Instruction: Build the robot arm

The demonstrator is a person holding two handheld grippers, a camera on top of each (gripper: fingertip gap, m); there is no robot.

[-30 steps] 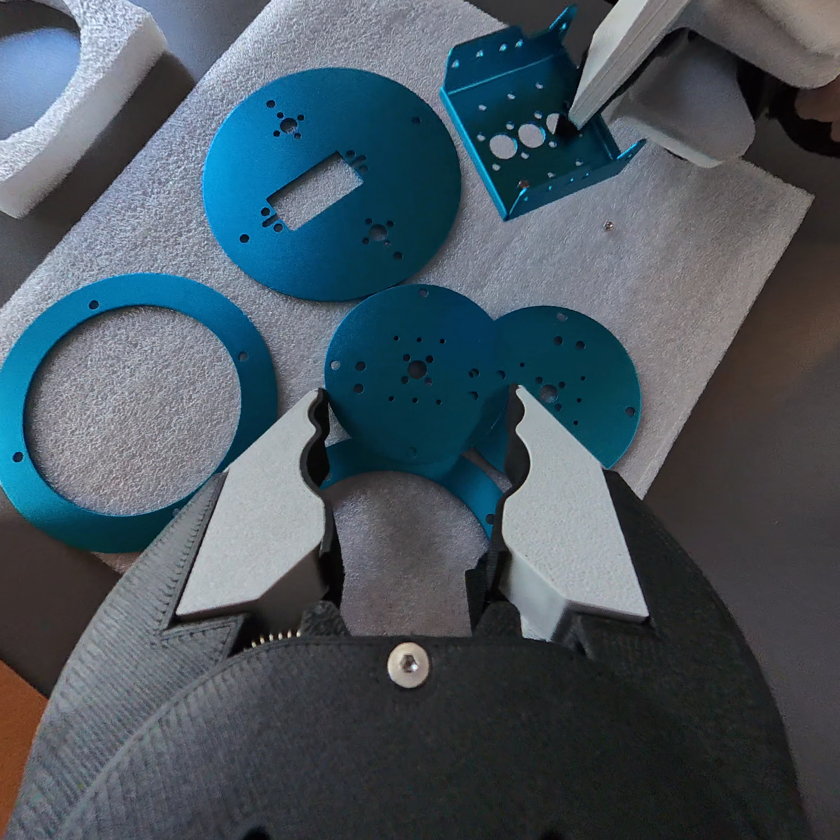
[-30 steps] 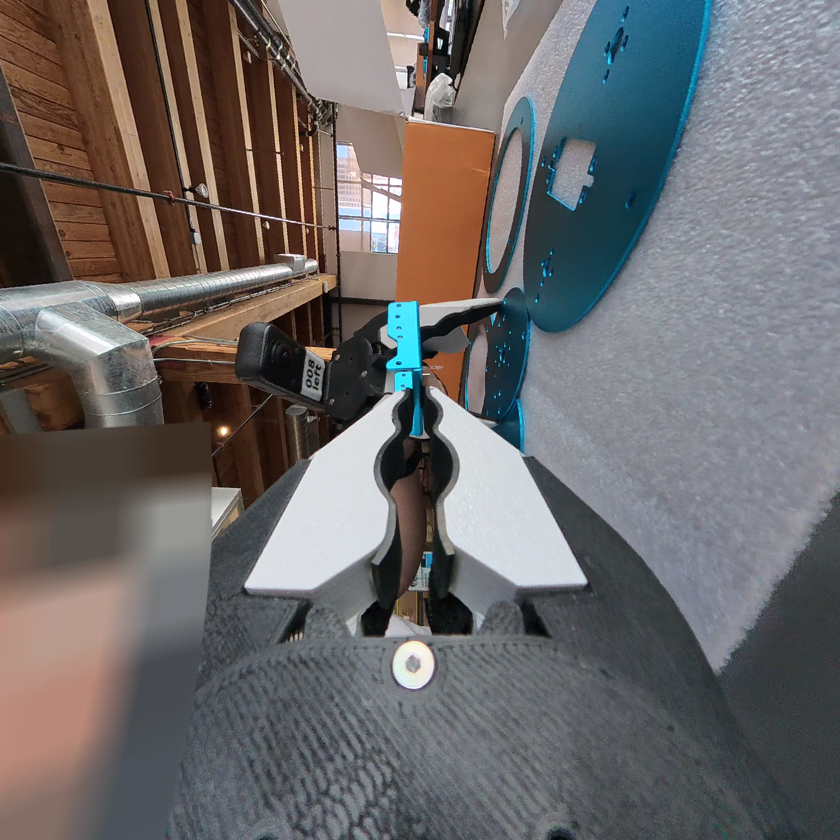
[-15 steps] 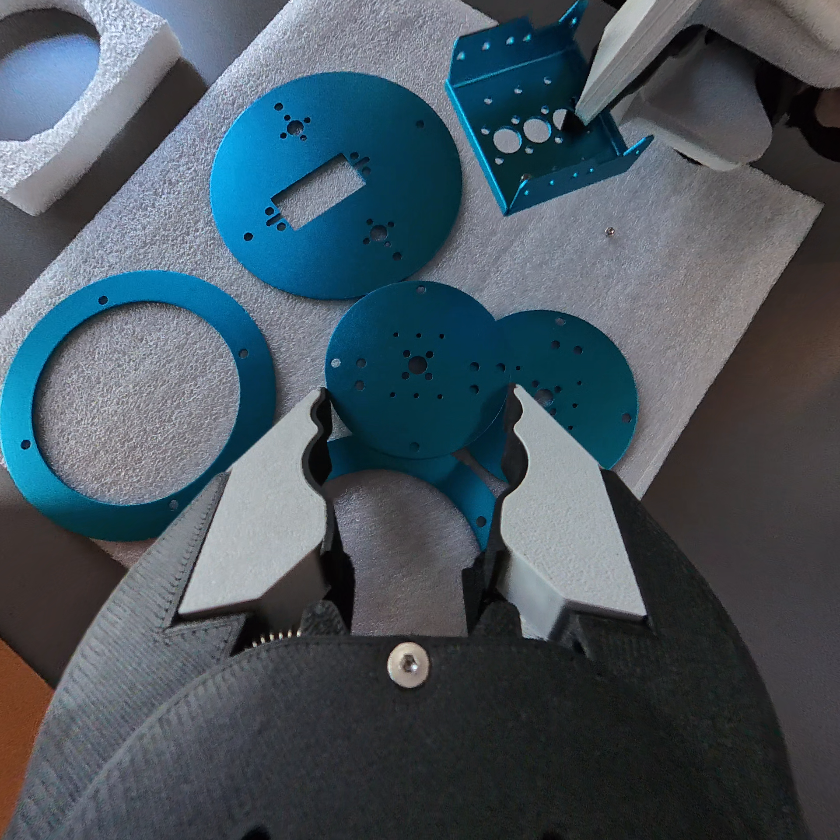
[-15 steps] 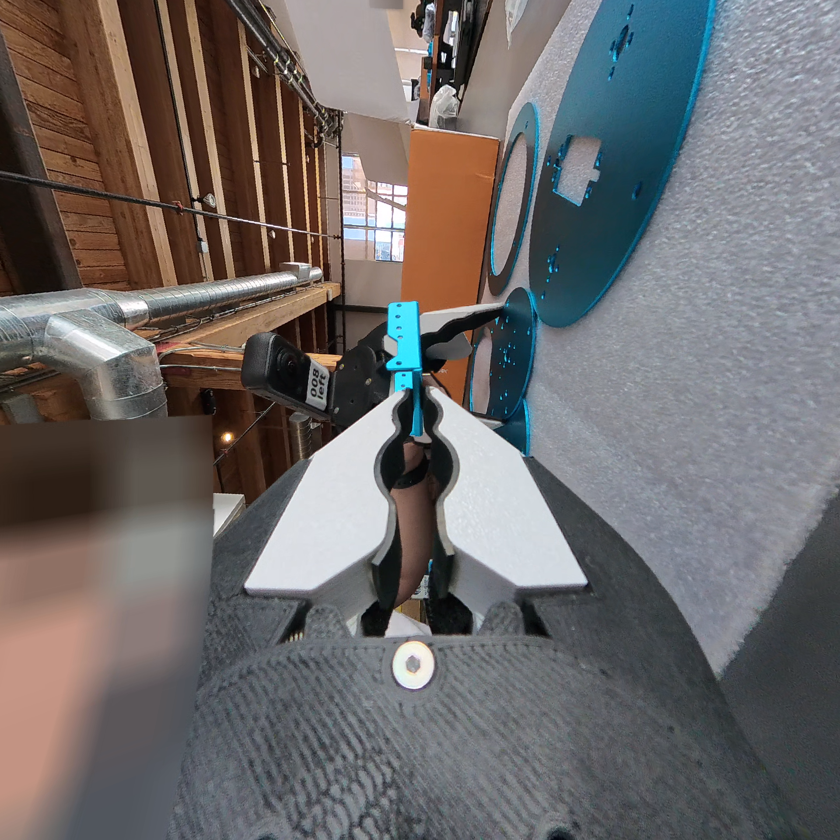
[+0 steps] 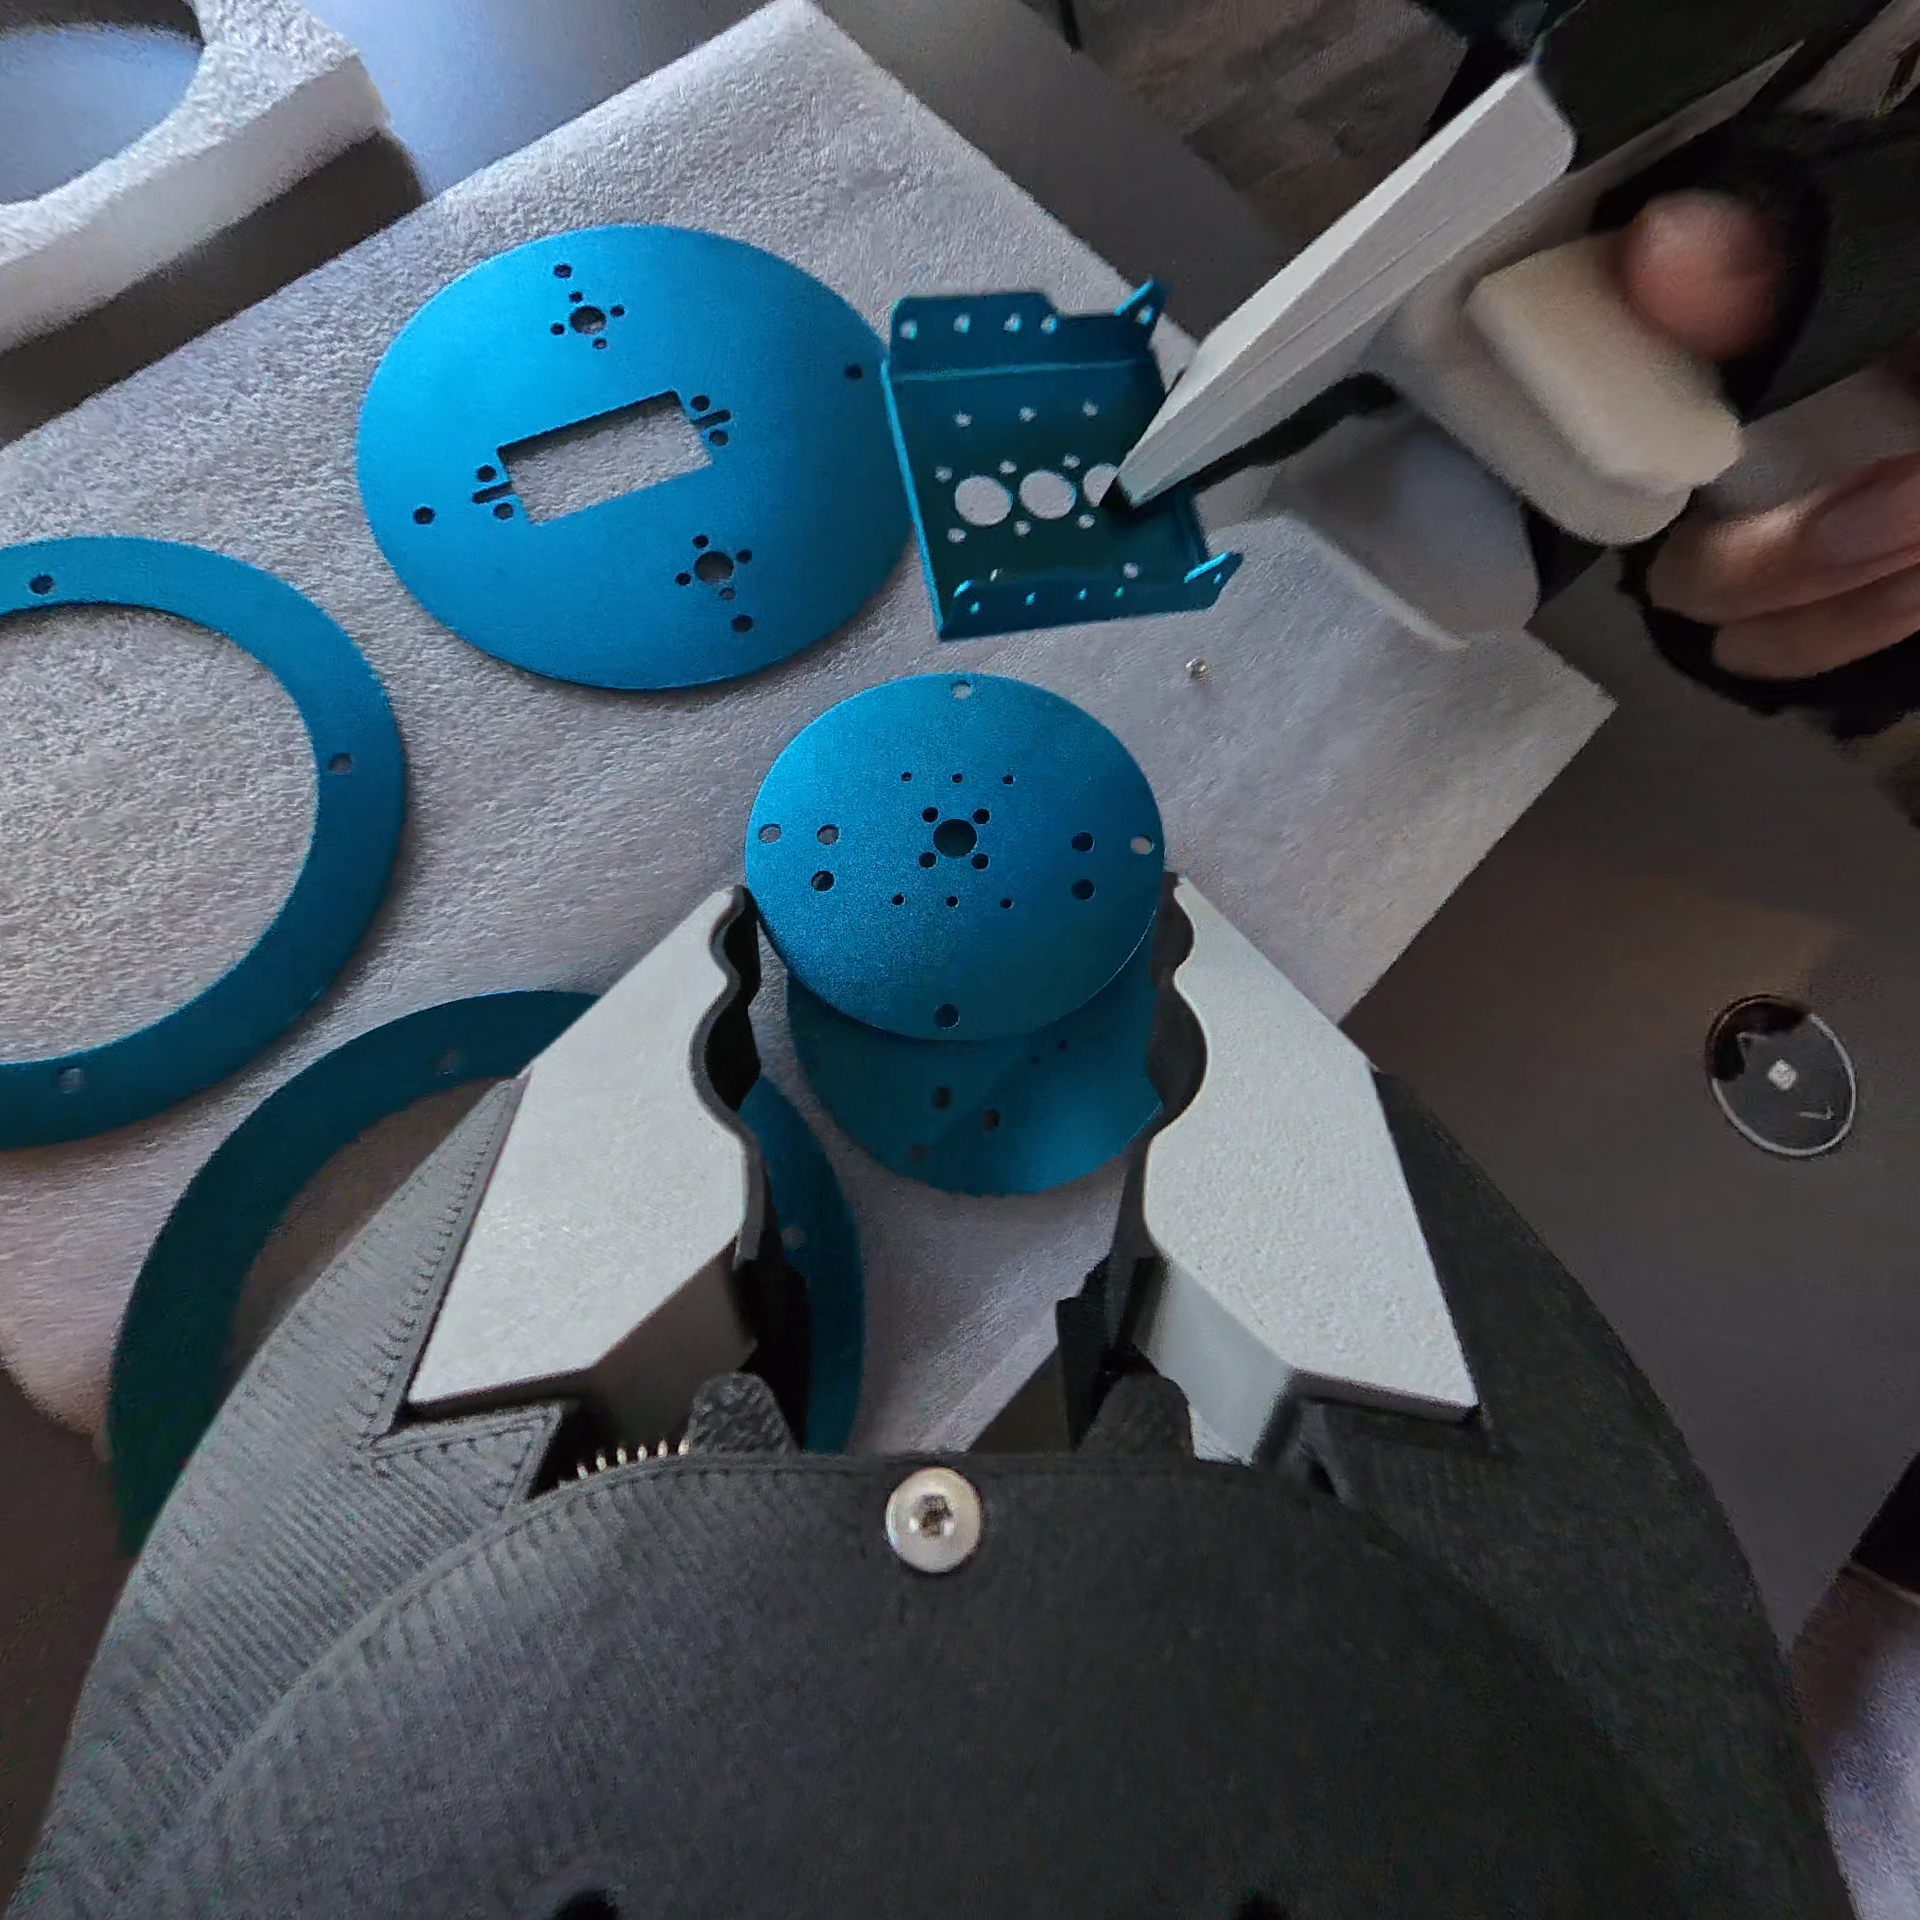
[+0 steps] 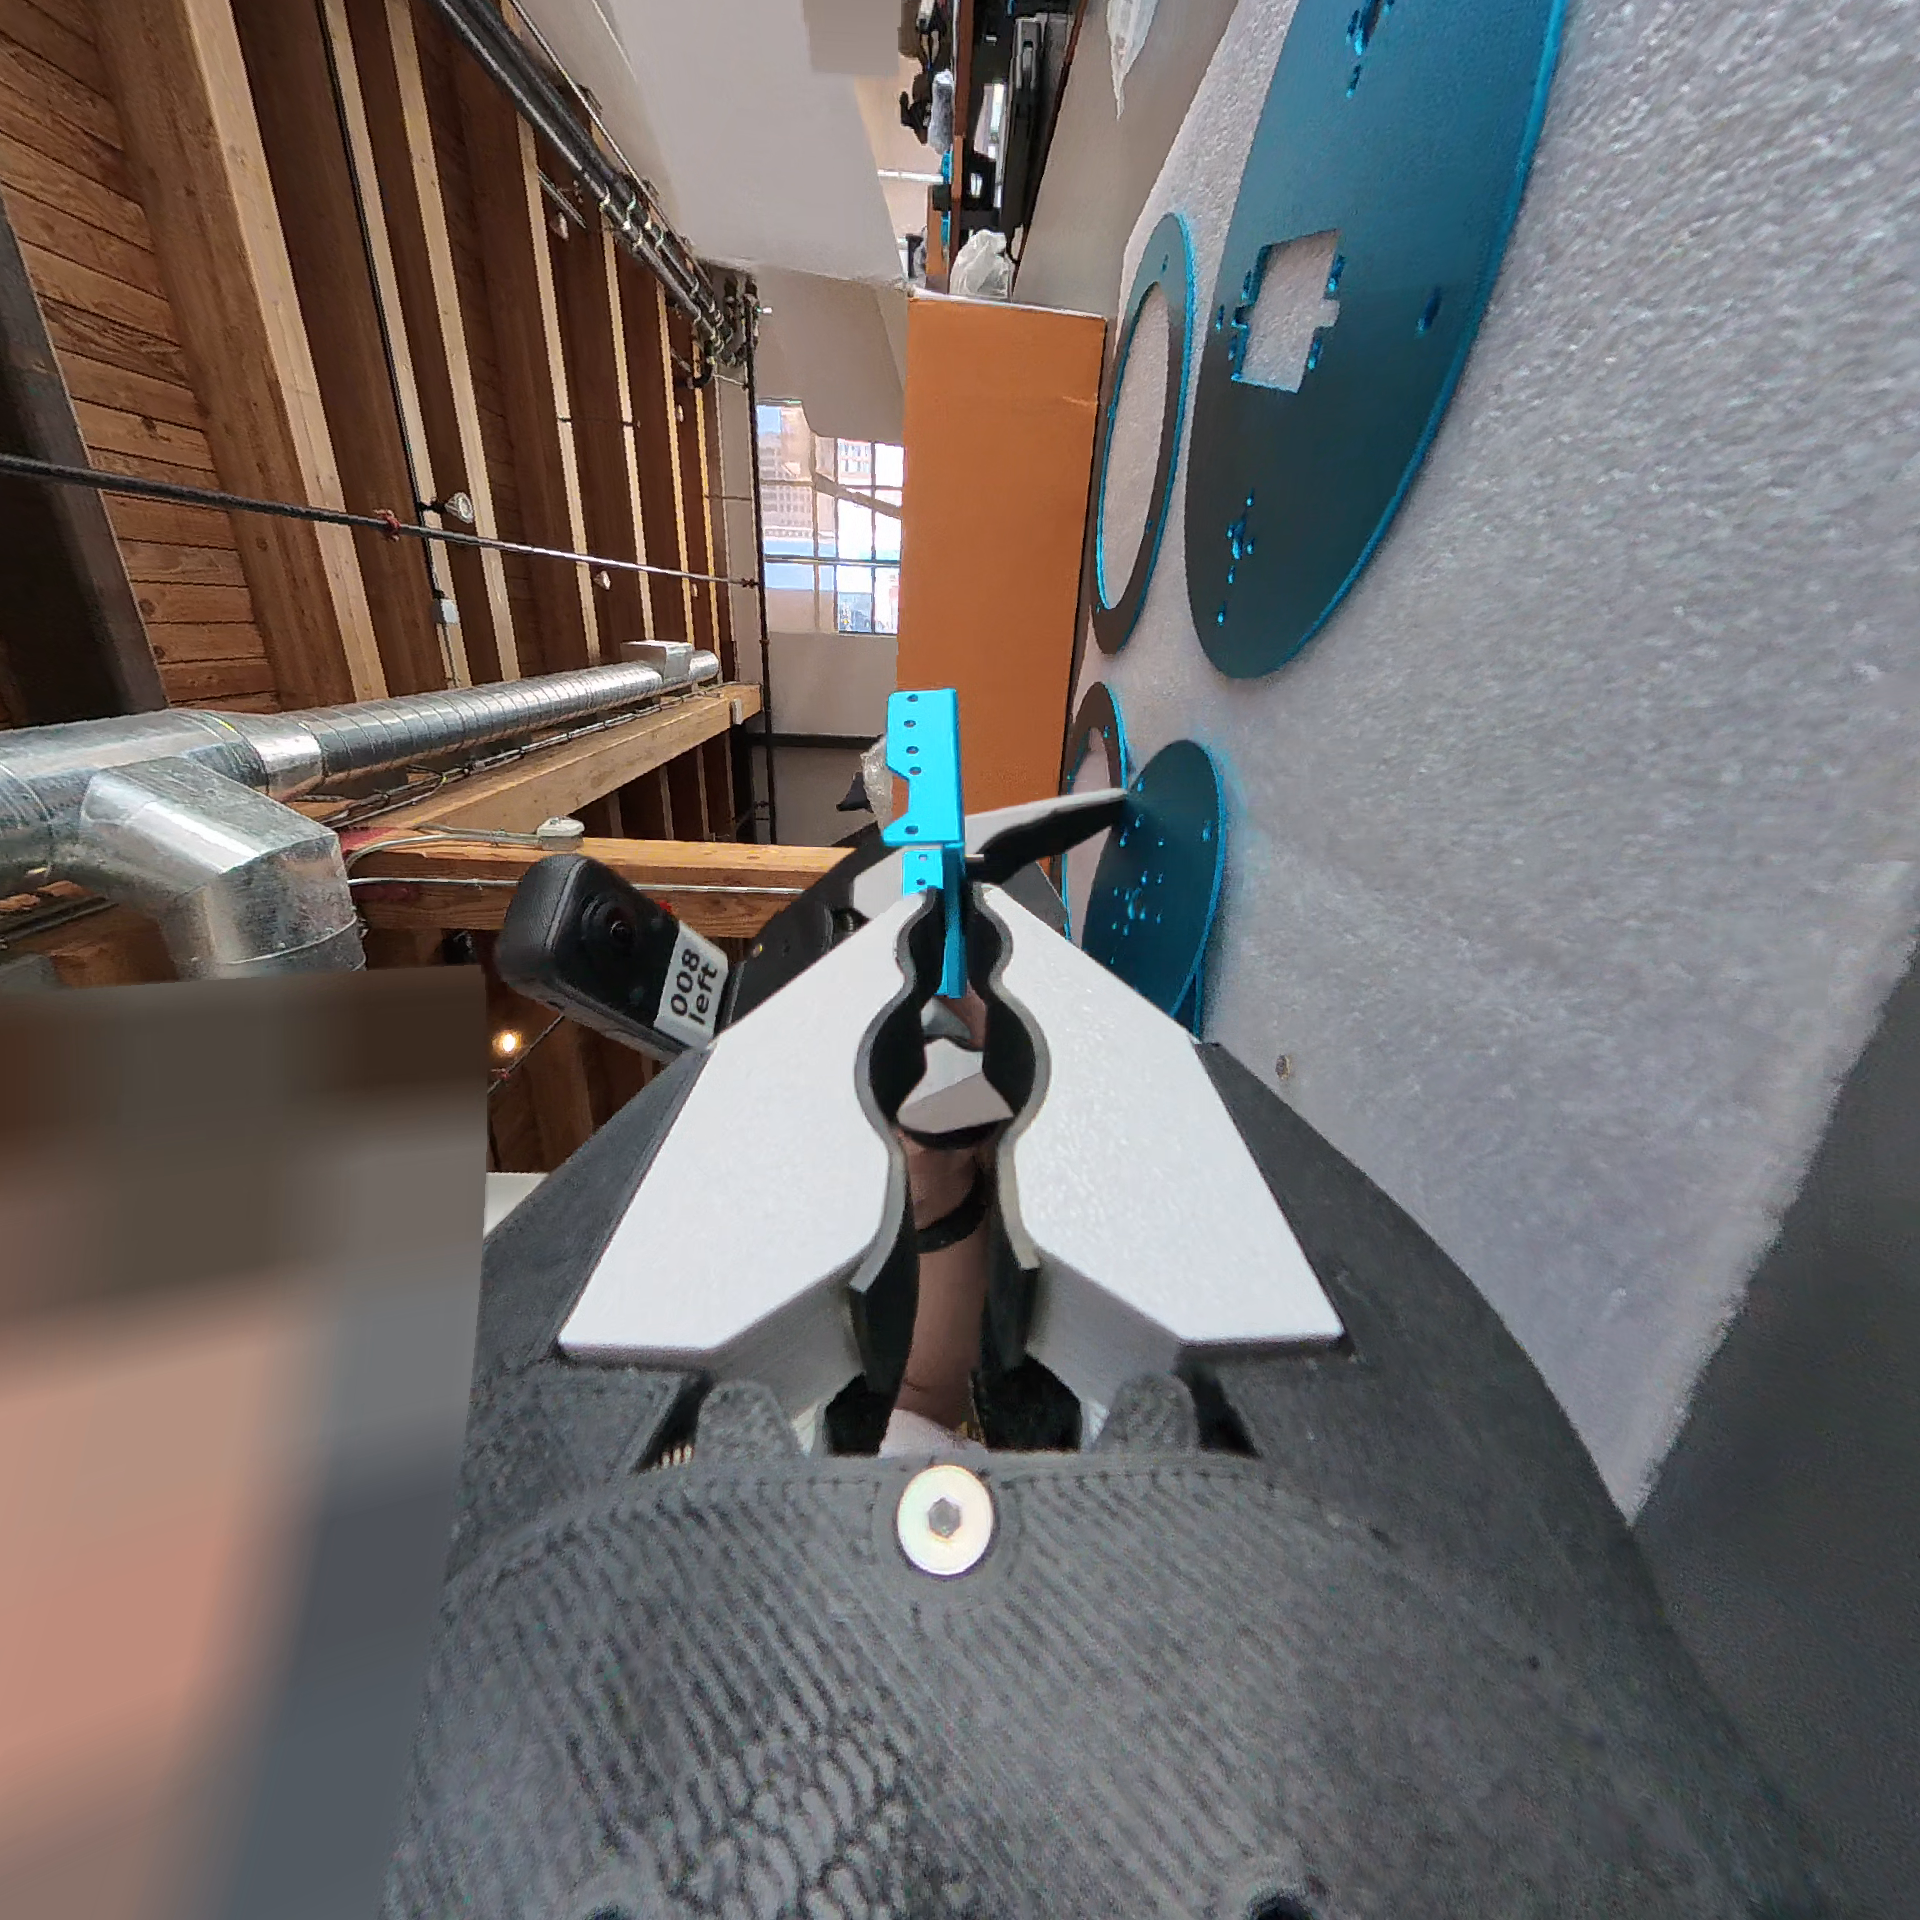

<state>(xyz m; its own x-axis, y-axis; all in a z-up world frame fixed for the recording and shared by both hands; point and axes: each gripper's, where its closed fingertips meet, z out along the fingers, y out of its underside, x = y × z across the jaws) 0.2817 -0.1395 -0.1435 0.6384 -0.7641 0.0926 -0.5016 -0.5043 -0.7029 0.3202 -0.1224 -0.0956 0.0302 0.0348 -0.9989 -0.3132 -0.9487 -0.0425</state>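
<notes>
My left gripper (image 5: pixel 956 914) has its fingertips on opposite edges of a small blue drilled disc (image 5: pixel 951 862). It holds the disc tilted just above a second small blue disc (image 5: pixel 977 1112) on the white foam sheet (image 5: pixel 582 790). My right gripper (image 6: pixel 951 935) is shut on one side wall of a blue U-shaped bracket (image 6: pixel 925 790). In the left wrist view the bracket (image 5: pixel 1039 488) is at the sheet's far right, with the right gripper (image 5: pixel 1138 483) on it. The left gripper (image 6: pixel 1039 831) also shows in the right wrist view, at the disc (image 6: pixel 1153 883).
A large blue disc with a rectangular cutout (image 5: pixel 623 457), a blue ring (image 5: pixel 353 831) and a second ring (image 5: pixel 260 1143) lie on the foam. A tiny screw (image 5: pixel 1197 668) lies near the bracket. A white foam block (image 5: pixel 208 177) is far left. A round grommet (image 5: pixel 1782 1086) sits in the dark table. About 7 cm separates my left fingertips from my right.
My left gripper has moved forward and closed a little onto the small disc, which now stands over the second disc. My right gripper still grips the bracket.
</notes>
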